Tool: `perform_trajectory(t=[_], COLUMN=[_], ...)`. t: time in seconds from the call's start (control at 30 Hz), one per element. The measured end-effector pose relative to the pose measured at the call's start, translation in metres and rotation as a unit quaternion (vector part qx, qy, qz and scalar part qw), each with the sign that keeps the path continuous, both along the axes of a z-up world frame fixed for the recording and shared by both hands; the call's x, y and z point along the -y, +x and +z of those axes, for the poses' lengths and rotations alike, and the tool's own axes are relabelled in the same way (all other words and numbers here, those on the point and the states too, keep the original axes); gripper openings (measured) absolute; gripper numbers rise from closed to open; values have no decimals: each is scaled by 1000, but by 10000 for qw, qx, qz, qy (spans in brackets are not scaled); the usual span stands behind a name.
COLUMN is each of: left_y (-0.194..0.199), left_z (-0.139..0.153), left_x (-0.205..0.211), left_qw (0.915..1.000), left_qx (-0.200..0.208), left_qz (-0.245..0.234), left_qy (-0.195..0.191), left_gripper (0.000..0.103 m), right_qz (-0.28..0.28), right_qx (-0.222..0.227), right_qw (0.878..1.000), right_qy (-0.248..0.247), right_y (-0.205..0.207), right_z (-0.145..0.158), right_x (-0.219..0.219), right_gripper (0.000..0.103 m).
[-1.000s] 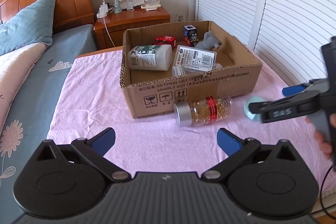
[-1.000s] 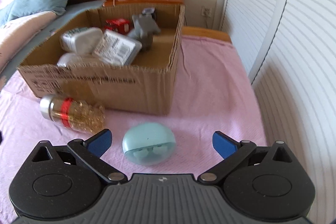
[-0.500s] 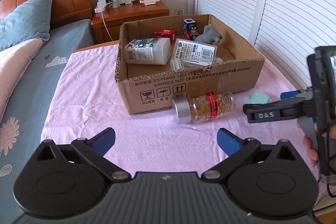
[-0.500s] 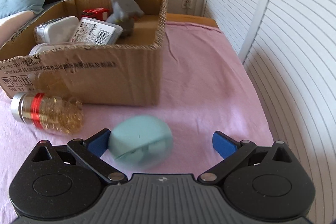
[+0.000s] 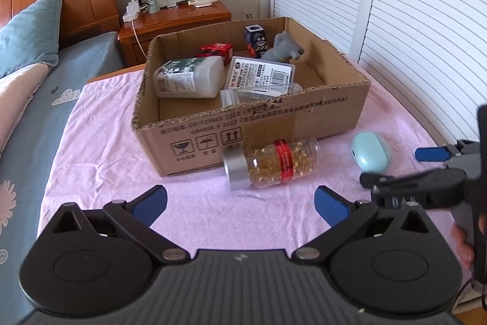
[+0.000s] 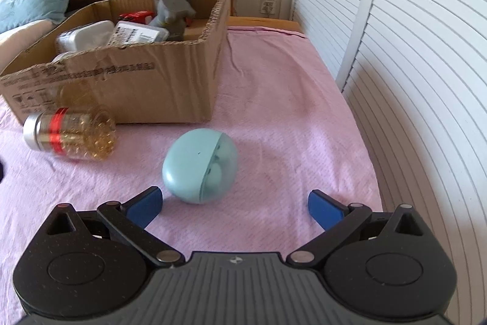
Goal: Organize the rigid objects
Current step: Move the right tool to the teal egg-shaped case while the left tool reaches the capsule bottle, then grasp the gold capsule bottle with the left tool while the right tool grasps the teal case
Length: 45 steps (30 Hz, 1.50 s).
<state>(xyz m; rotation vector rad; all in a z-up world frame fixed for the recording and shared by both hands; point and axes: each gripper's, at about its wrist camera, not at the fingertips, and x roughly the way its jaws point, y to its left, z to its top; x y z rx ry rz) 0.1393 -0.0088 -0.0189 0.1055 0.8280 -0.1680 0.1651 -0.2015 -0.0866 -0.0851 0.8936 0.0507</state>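
- Capsule bottle point(image 5: 271, 163), seen from the left wrist, lies on its side on the pink cloth point(image 5: 100, 154) against the cardboard box point(image 5: 249, 124), probably waiting to join the items inside. The left gripper point(image 5: 240, 200) hangs released and empty on its near side.
- From the right wrist, the pale blue case point(image 6: 199, 165) rests just beyond the right gripper point(image 6: 232, 203), which is spread wide, apparently lined up to take it.

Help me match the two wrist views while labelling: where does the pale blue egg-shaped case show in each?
Left wrist: pale blue case at right, on the pink cloth, beyond the right gripper.
Right wrist: centre, just ahead of the open fingers.
Shared landmark: the cardboard box.
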Motion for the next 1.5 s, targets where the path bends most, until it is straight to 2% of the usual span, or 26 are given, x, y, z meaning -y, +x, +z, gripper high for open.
perform_trajectory(t=[0.17, 0.33, 0.47, 0.53, 0.63, 0.8, 1.0, 1.17, 1.3, 1.43, 1.5], left_y=[17, 35, 42, 46, 50, 51, 41, 45, 46, 47, 47], left_z=[-12, -25, -33, -36, -39, -42, -43, -53, -56, -53, -53], left_x=[14, 26, 34, 36, 39, 33, 13, 6, 9, 6, 4], left_qw=[10000, 9998, 10000, 9998, 9997, 9995, 9988, 9979, 9980, 9965, 9963], left_qx=[-17, -123, 30, 14, 5, -83, 4, -201, -172, -182, -184], left_qz=[27, -38, 60, 89, 210, 258, 480, 604, 601, 700, 717], left_qy=[8, -159, -47, -148, -87, -175, 65, -124, -131, -413, -427], left_gripper=[102, 102, 103, 102, 102, 103, 103, 103, 102, 102, 94], right_qz=[290, 324, 344, 347, 346, 343, 329, 319, 339, 393, 488], right_qx=[53, 78, 92, 103, 106, 99, 93, 97, 81, 21, -34], right_qw=[9996, 9994, 9994, 9993, 9993, 9994, 9994, 9994, 9994, 9992, 9988], right_qy=[16, 26, 29, 30, 27, 26, 22, 22, 23, 29, 39], right_y=[-8, -10, -10, -10, -10, -10, -10, -9, -9, -7, -6], right_z=[0, 0, 0, -1, -1, -1, 0, -1, 0, 1, 2], right_x=[-4, -5, -3, -3, -3, -3, -4, -5, -5, -7, -11], right_gripper=[103, 103, 103, 103, 103, 103, 103, 103, 103, 103, 103])
